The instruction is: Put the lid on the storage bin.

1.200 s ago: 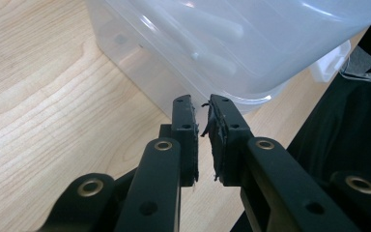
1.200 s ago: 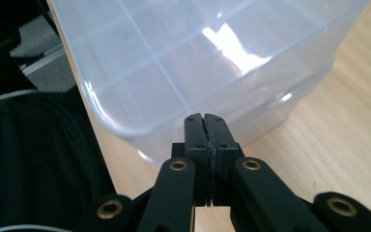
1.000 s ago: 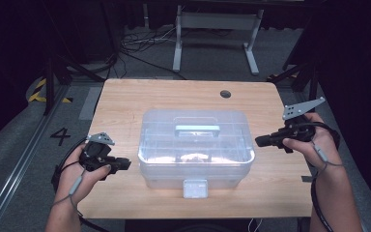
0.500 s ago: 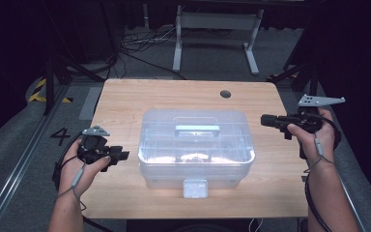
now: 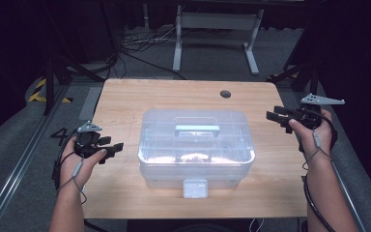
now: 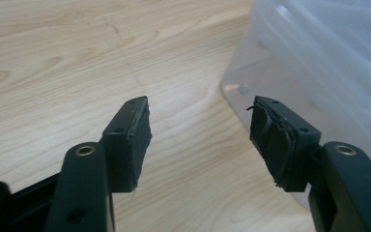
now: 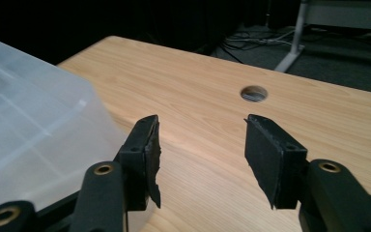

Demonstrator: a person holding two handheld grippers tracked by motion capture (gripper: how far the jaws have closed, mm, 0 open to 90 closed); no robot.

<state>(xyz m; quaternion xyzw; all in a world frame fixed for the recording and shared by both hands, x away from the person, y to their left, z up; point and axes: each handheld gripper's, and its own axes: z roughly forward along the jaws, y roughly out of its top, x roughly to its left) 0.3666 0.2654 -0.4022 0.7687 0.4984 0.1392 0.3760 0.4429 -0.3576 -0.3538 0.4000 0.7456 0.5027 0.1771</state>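
Approaching: box (image 5: 196, 147) mid-table, lid on, latch (image 5: 195, 188) at its 6 o'clock.
Left gripper (image 5: 112, 148): at the box's 9 o'clock, jaws just opened, spread, nothing between; wall close.
Right gripper (image 5: 273, 117): at its 3 o'clock, apart, jaws just opened, empty.
Table (image 5: 125, 101): grommet hole (image 5: 225, 94) at 1 o'clock.
Advice: I'd come in level from both sides, pinching evenly so the box doesn't skid.

Left tool (image 5: 117, 146) and right tool (image 5: 271, 116) jaws just opening, nothing between; tips aimed inward.
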